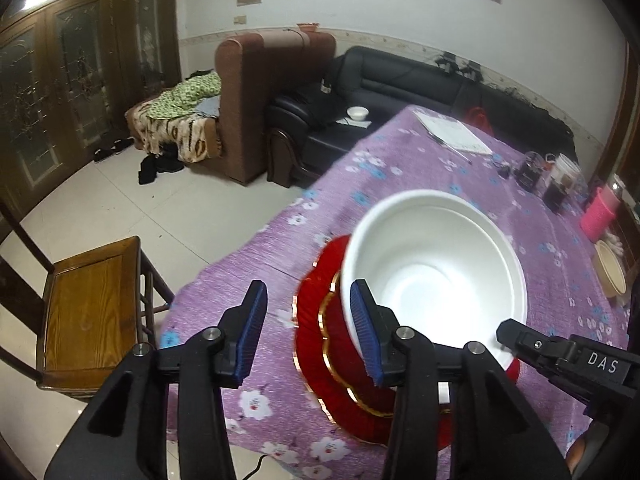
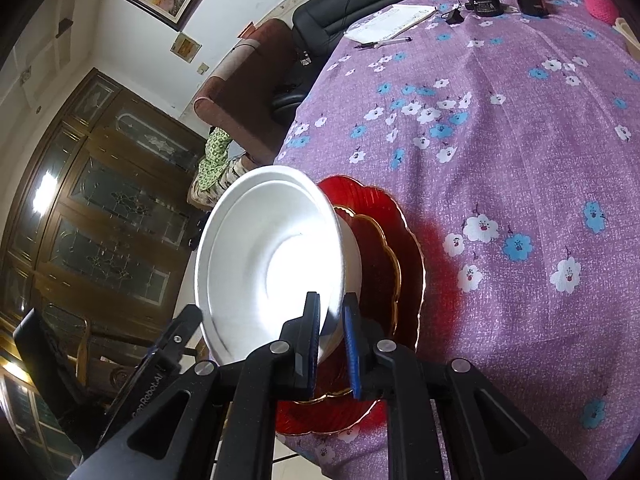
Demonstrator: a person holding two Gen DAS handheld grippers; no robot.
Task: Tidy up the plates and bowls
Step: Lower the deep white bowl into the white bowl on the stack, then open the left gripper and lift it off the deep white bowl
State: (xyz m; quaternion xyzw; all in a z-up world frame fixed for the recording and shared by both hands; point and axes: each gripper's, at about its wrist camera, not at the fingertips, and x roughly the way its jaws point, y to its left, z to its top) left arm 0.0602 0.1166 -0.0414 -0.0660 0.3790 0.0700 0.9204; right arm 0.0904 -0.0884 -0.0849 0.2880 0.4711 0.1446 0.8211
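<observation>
A white bowl (image 1: 436,268) (image 2: 268,256) is held over two stacked red plates with gold scalloped rims (image 1: 320,344) (image 2: 384,256) near the table's front edge. My right gripper (image 2: 332,344) is shut on the bowl's rim, one finger inside and one outside. It also shows in the left wrist view (image 1: 520,340) at the bowl's right rim. My left gripper (image 1: 308,328) is open and empty, just left of the bowl above the plates' left edge. Its right finger (image 1: 366,332) is close beside the bowl's outer wall.
The purple flowered tablecloth (image 2: 520,152) covers the table. At the far end lie papers (image 1: 452,130), a pen (image 2: 386,42), dark jars (image 1: 532,170), a pink holder (image 1: 598,214) and a beige dish (image 1: 610,268). A wooden chair (image 1: 88,300) stands left of the table.
</observation>
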